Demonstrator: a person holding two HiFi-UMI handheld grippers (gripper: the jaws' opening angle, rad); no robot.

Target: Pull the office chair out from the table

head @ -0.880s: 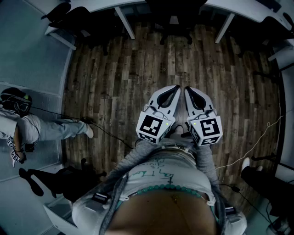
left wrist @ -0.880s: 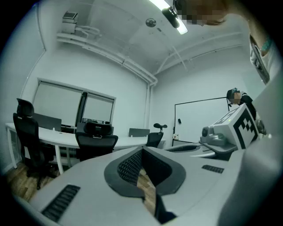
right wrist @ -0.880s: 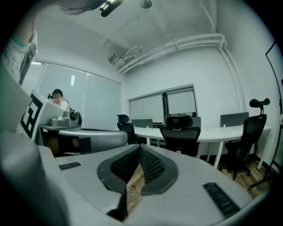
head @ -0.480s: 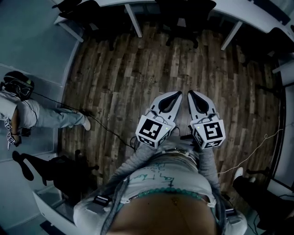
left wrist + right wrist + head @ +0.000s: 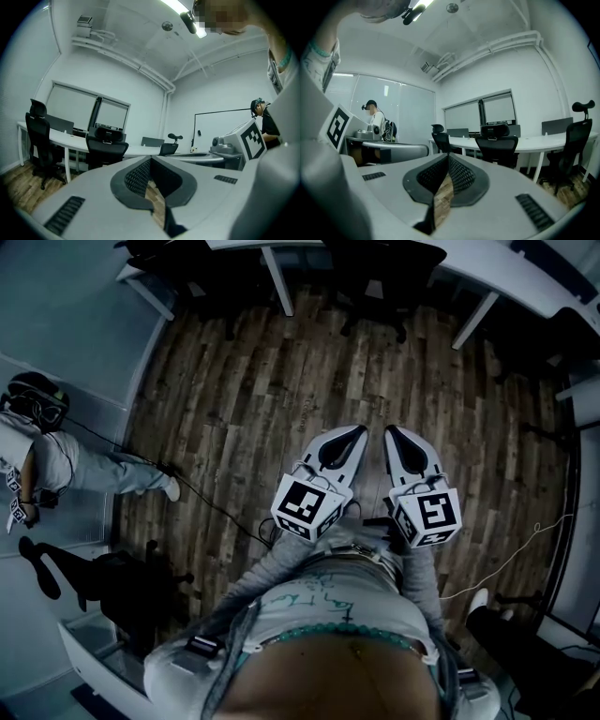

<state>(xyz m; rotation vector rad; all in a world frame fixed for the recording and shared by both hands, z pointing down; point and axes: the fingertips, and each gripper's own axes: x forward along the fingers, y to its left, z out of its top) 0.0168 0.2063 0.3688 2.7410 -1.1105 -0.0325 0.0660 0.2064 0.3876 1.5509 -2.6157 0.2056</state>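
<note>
A dim office, white walls, a dark wood-plank floor (image 5: 281, 399), and the two tools are out front. The grey-and-white left gripper (image 5: 359, 430) is held about level over the bare planks. Its jaws are pressed together tip to tip with nothing between them; only a sliver of floor shows through the hollow behind the tips. Right alongside, the matching right gripper (image 5: 390, 430) is tipped a touch downward, and its jaws are likewise closed on nothing. The two noses sit just beside each other, with a narrow gap between, both aimed up the room.

Ahead of them lies an open stretch of floor. At its far end is the black office chair with a headrest (image 5: 380, 277), tucked in under the long curved white table (image 5: 543, 140) and well apart from both grippers. Further black chairs (image 5: 576, 140) flank it along the same table.

Off to the left in the head view, a person in a dark cap (image 5: 56, 460) stands by the wall. A thin black cable (image 5: 211, 507) trails across the planks from there. One more black chair (image 5: 122, 582) sits near the lower left corner.
</note>
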